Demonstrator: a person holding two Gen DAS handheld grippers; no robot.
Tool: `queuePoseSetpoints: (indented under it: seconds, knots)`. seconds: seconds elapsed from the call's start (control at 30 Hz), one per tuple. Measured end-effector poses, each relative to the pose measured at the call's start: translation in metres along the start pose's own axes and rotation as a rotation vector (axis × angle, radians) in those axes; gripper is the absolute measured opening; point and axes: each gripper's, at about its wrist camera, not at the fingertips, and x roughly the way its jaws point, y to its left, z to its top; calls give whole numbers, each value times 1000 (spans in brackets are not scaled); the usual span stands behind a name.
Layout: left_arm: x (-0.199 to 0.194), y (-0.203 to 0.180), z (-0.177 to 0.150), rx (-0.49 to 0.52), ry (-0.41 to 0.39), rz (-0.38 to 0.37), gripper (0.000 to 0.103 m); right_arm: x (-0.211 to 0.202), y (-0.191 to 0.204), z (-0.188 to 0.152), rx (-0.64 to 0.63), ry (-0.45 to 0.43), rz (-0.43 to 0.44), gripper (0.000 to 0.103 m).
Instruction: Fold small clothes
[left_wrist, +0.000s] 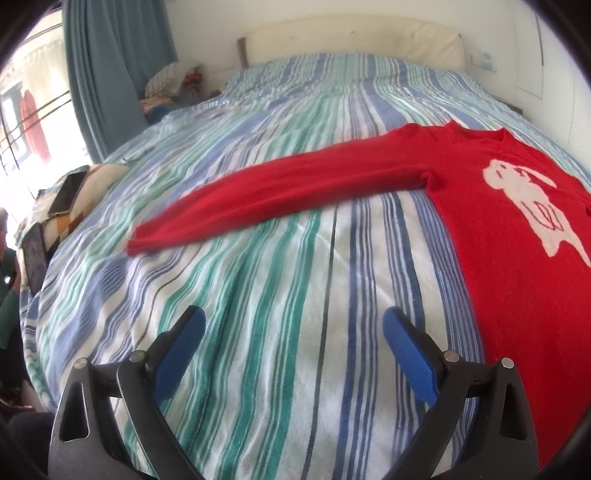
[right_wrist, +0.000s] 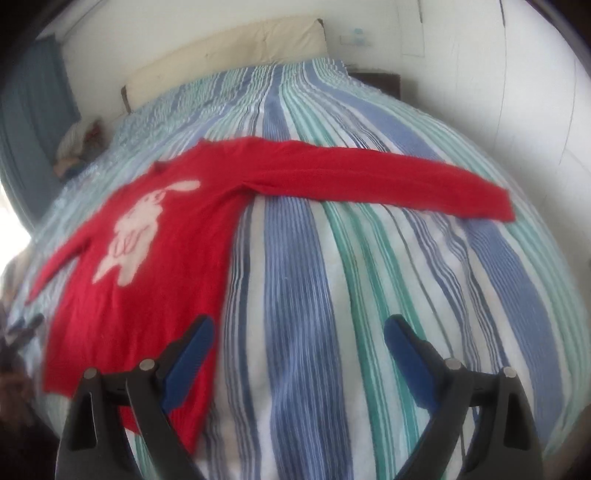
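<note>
Both tongs hang spread and empty over the bed (left_wrist: 258, 295). From the left tongs (left_wrist: 293, 347) the sweater (left_wrist: 517, 258) lies ahead-right, its sleeve (left_wrist: 280, 192) stretching crosswise leftward. The right tongs (right_wrist: 299, 350) sit at its hem, nearer, with the other sleeve (right_wrist: 388, 181) running ahead-right.

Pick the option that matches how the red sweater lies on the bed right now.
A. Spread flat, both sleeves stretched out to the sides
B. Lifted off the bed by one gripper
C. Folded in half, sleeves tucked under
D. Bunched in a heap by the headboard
A: the red sweater lies flat on the striped bedspread with a sleeve stretched out to each side, and both grippers are open and empty.
</note>
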Motion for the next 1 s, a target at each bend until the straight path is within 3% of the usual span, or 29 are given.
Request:
queuePoseSetpoints:
  seconds: [0.1,0.23,0.33,0.37,0.43,0.53,0.6,0.63,0.7,0.77,0.87,1.0]
  knots:
    - [2,-1,-1,-6,7,8,97,10,-73,38,271,-67,108,92]
    - [1,-4,-1,6,-6,16,97,34,-167,55,637,-94,122,91]
    - [4,-7,-2,14,1,23,97,51,-216,47,879,-125,203,77]
    - [5,-8,-2,17,5,26,97,54,-227,50,928,-148,221,69]
    - [7,-10,-2,21,9,32,97,58,-238,55,962,-200,223,62]
    - [7,-11,-3,24,5,40,97,70,-242,70,927,-203,185,49]
    - [7,-11,-3,24,6,43,98,79,-242,76,913,-189,135,27]
    - [8,-11,-3,21,8,43,98,82,-242,78,911,-178,105,6]
    - [9,-10,-3,13,12,42,98,80,-236,85,882,-185,40,4]
    - [10,-10,-3,6,17,38,98,65,-211,112,755,-210,-24,4]
    - [12,-9,-2,-8,30,30,98,37,-138,166,505,-265,61,4]
    - [13,-8,0,-24,42,18,98,11,1,226,172,-273,211,4]
